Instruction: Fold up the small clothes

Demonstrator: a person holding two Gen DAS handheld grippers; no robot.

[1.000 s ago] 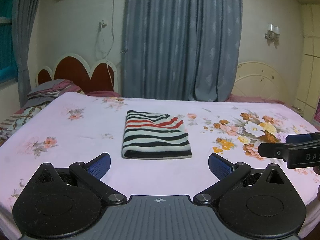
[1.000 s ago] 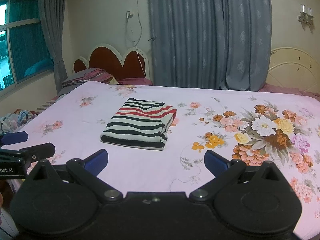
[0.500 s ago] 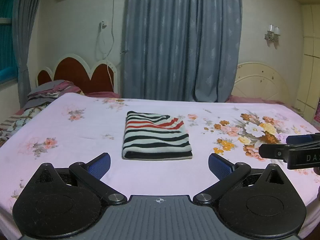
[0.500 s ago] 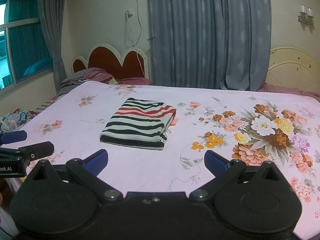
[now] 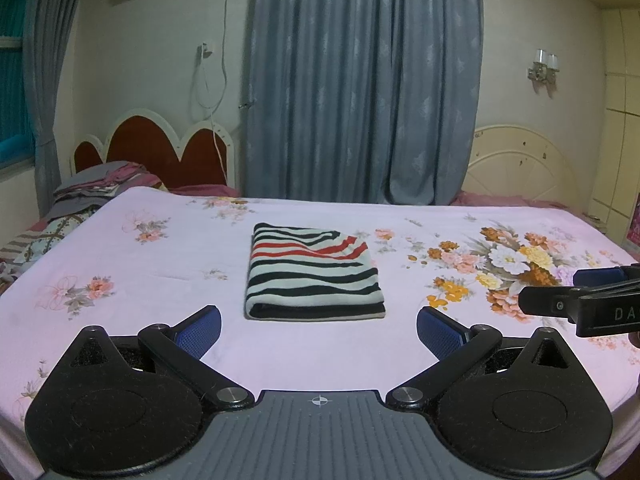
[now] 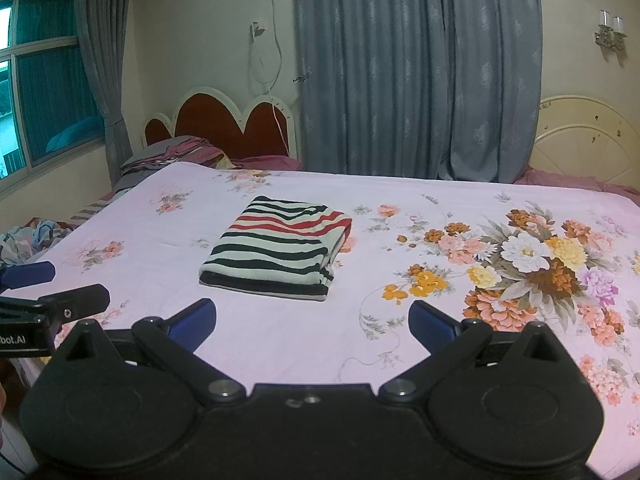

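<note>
**Folded striped garment at rest, both grippers back and wide**

Hardly anything has moved since the earlier frames: the striped garment [image 5: 314, 274] sits a touch lower in the left wrist view than a second ago, so that gripper has shifted slightly; the right view matches almost exactly. Garment's own place on the bed is unchanged.

Left gripper [image 5: 319, 330] is spread wide, blue pads far apart, nothing between them. Right gripper [image 6: 312, 322] same: wide, empty, hovering above the near part of the floral sheet [image 6: 460, 320]. Neither touches the cloth.

The garment lies folded into a neat rectangle mid-bed, well ahead of both grippers, black, white and red stripes up, thick folded edge nearest.

Hard to see: each gripper shows in the other's view only as a cut-off tip at the frame edge, lettering clipped. The person's hands are out of view. Inner layers of the fold are hidden, so garment type can't be told. Heap of bedding [image 5: 88, 194] by the red headboard [image 5: 160, 152] is dim, contents unclear.
</note>
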